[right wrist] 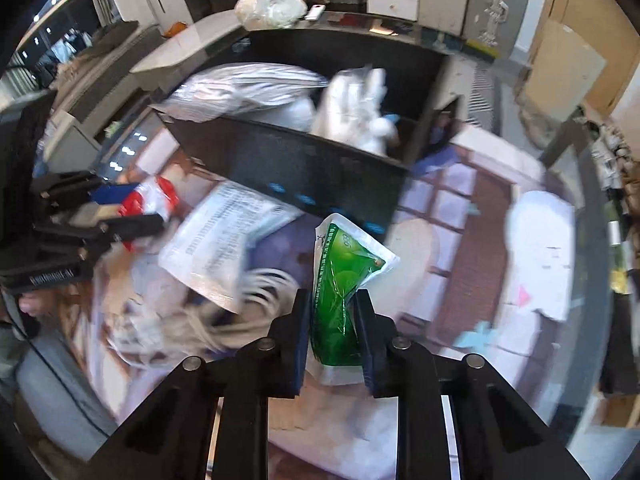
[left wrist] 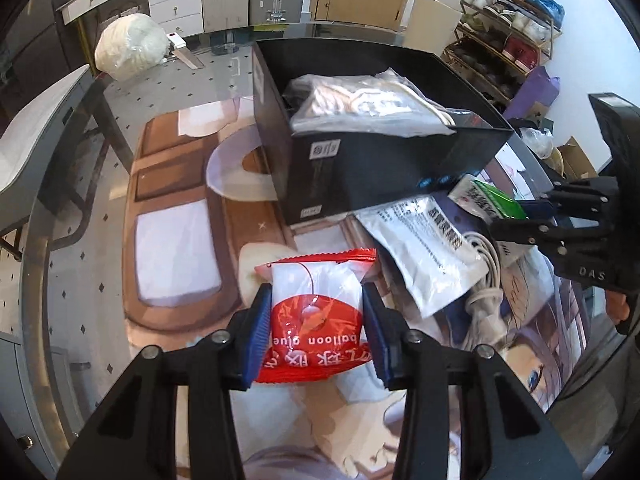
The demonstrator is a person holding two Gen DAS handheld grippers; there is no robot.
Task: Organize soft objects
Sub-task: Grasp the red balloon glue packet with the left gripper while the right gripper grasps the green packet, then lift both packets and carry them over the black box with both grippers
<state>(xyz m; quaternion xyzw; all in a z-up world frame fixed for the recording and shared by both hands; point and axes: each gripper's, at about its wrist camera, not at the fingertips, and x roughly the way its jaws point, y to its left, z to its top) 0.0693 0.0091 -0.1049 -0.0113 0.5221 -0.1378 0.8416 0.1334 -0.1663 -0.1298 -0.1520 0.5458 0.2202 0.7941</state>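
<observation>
My left gripper (left wrist: 316, 320) is shut on a red and white balloon glue packet (left wrist: 316, 304), held above the printed mat in front of the black box (left wrist: 360, 168). The box holds several bagged soft items (left wrist: 368, 104). My right gripper (right wrist: 332, 332) is shut on a green and white pouch (right wrist: 340, 280), held near the box's front wall (right wrist: 300, 176); it shows at the right of the left wrist view (left wrist: 532, 220) with the pouch (left wrist: 492, 196). A white printed packet (left wrist: 424, 248) and a white coiled cable (left wrist: 488, 280) lie on the mat beside the box.
A white stuffed plastic bag (left wrist: 128, 46) sits at the table's far corner. A shoe rack (left wrist: 508, 36) stands beyond the table at right. White papers (right wrist: 540, 248) lie on the mat right of the box. Drawers and cabinets line the far wall.
</observation>
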